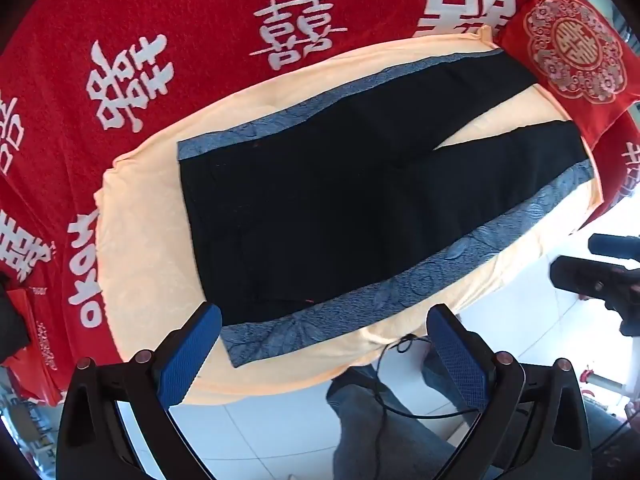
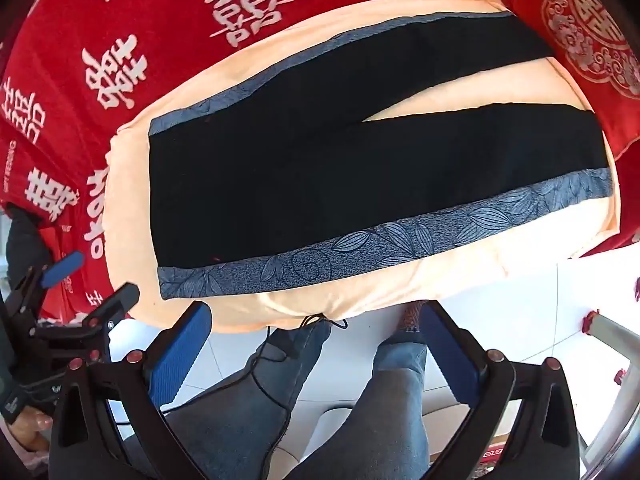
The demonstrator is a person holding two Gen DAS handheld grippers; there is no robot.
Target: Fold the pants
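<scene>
Black pants (image 1: 320, 200) with blue-grey leaf-patterned side stripes lie flat and spread on a peach cloth (image 1: 144, 248), waist to the left, both legs apart and pointing right. They also show in the right wrist view (image 2: 320, 184). My left gripper (image 1: 324, 336) is open and empty, held above the near edge by the waist corner. My right gripper (image 2: 316, 328) is open and empty, held above the near edge of the peach cloth (image 2: 360, 296). The left gripper also shows at the left of the right wrist view (image 2: 92, 284).
A red blanket (image 1: 160, 60) with white characters covers the bed under the peach cloth. A red embroidered cushion (image 1: 572, 52) lies at the leg ends. The person's jeans-clad legs (image 2: 288, 392) and a black cable (image 2: 272, 364) are below, over white floor tiles.
</scene>
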